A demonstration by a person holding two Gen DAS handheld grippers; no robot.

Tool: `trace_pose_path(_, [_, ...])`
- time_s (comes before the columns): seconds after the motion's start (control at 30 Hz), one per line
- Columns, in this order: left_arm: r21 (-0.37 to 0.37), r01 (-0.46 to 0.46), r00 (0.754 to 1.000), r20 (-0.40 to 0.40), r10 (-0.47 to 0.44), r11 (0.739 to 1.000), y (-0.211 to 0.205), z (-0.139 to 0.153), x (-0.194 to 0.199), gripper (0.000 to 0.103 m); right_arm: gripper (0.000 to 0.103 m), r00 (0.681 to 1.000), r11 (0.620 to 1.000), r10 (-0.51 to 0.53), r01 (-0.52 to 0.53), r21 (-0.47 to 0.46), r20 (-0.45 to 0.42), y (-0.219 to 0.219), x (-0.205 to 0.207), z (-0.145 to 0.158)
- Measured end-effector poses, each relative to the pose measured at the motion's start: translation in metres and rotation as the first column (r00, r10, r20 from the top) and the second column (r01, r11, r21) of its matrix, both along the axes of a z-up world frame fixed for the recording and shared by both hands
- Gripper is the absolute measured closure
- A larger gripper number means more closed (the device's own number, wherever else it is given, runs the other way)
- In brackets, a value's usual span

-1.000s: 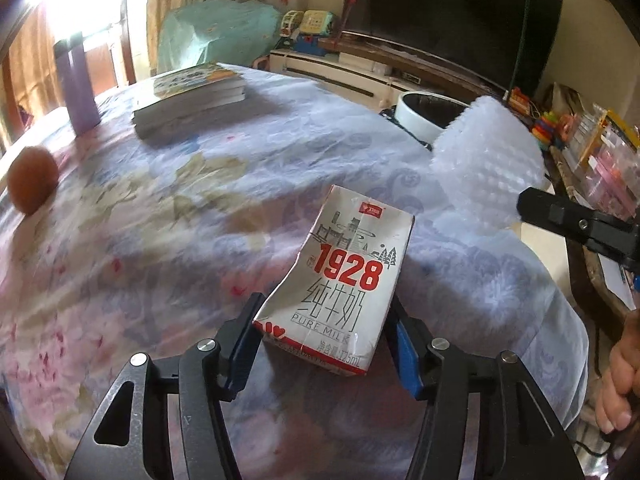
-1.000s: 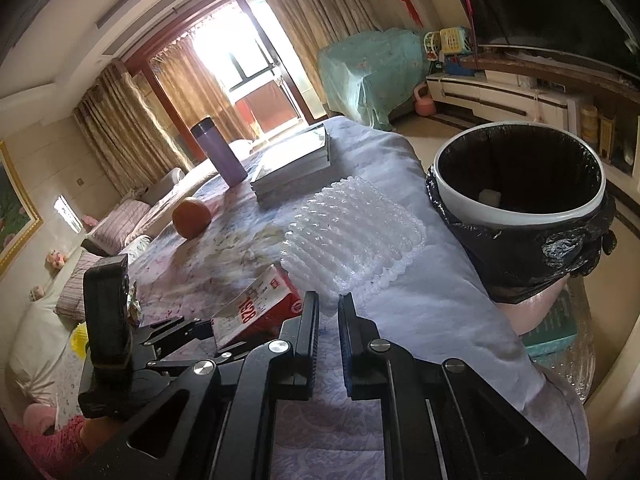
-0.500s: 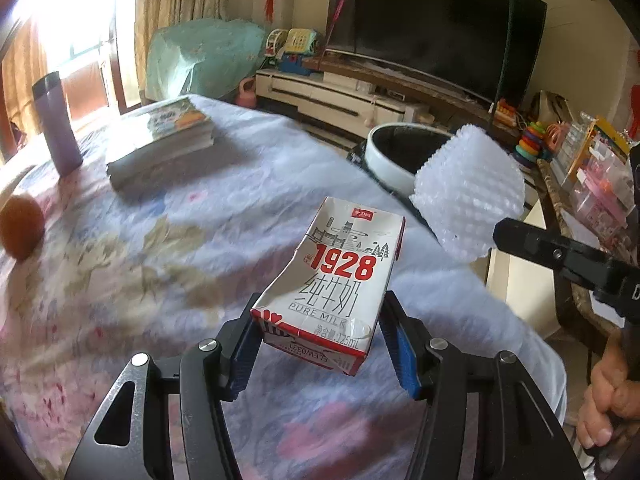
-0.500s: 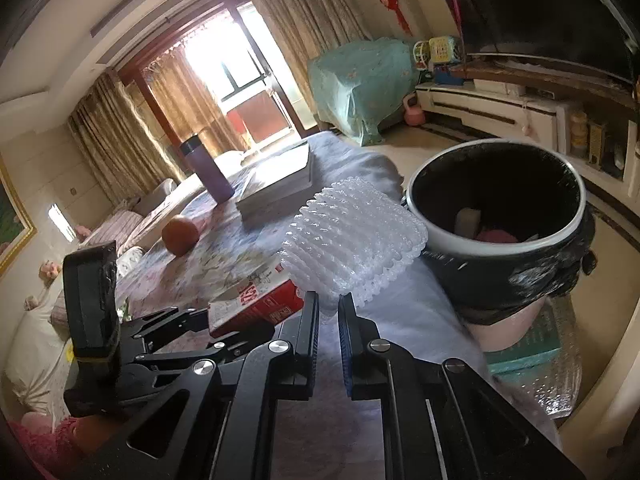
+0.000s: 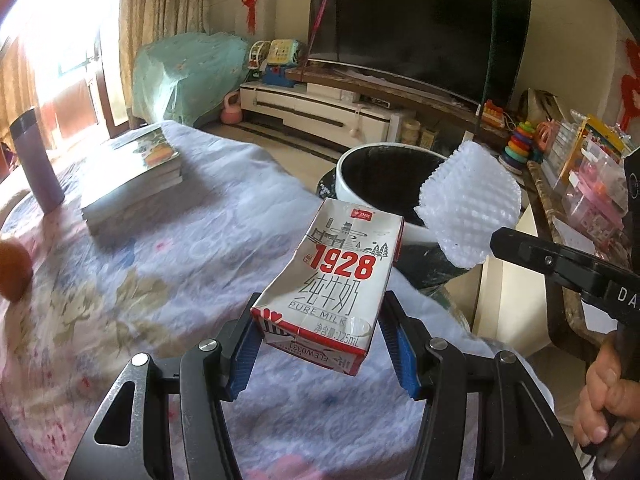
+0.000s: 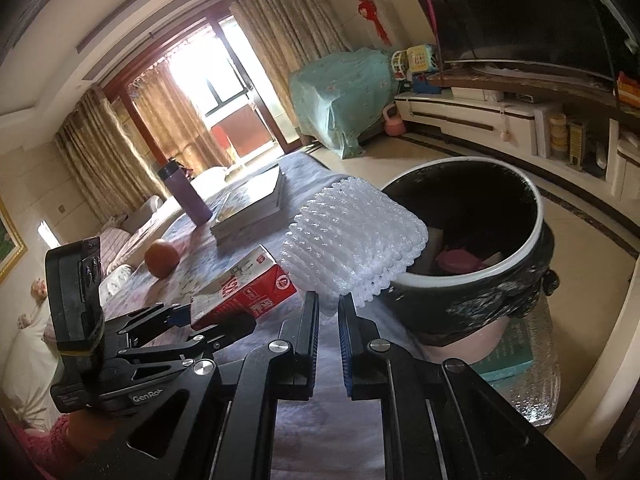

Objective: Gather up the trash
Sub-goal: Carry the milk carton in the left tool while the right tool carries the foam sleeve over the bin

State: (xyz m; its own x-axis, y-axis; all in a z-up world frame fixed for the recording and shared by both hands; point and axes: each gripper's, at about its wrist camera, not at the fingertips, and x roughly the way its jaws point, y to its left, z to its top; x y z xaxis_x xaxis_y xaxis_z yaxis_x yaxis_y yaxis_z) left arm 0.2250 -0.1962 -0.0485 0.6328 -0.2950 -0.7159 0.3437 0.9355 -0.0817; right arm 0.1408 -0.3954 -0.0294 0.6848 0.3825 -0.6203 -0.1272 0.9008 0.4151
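My left gripper point(image 5: 320, 332) is shut on a crushed white and red "1928" milk carton point(image 5: 332, 280), held above the table near its edge. The carton also shows in the right wrist view point(image 6: 248, 284). My right gripper point(image 6: 329, 312) is shut on a white foam fruit net point(image 6: 352, 240), held over the near rim of the trash bin point(image 6: 516, 280). In the left wrist view the net point(image 5: 468, 204) hangs in front of the bin point(image 5: 380, 168). The bin has a white rim, a black bag, and some trash inside.
The table with a floral cloth point(image 5: 140, 272) carries a stack of books point(image 5: 136, 176), a purple flask point(image 5: 38, 164) and an orange point(image 5: 14, 272). A TV stand point(image 5: 328, 108) lies beyond the bin. Shelves with toys point(image 5: 580, 160) stand at the right.
Both grippers have moved toward the bin with their loads. The foam net has gone from above the table to over the bin's rim. The carton is lifted higher and nearer the table edge.
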Motion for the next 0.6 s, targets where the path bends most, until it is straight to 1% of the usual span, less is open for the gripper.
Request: trace_pose_path(0.6, [0.020,0.033,0.999,0.021,-0.034,0.999,-0.021,0.004,0.021,0.048,0.094,0.999,0.999,-0.045,0.045,0.008,0.004,-0.031,0.014,0.001])
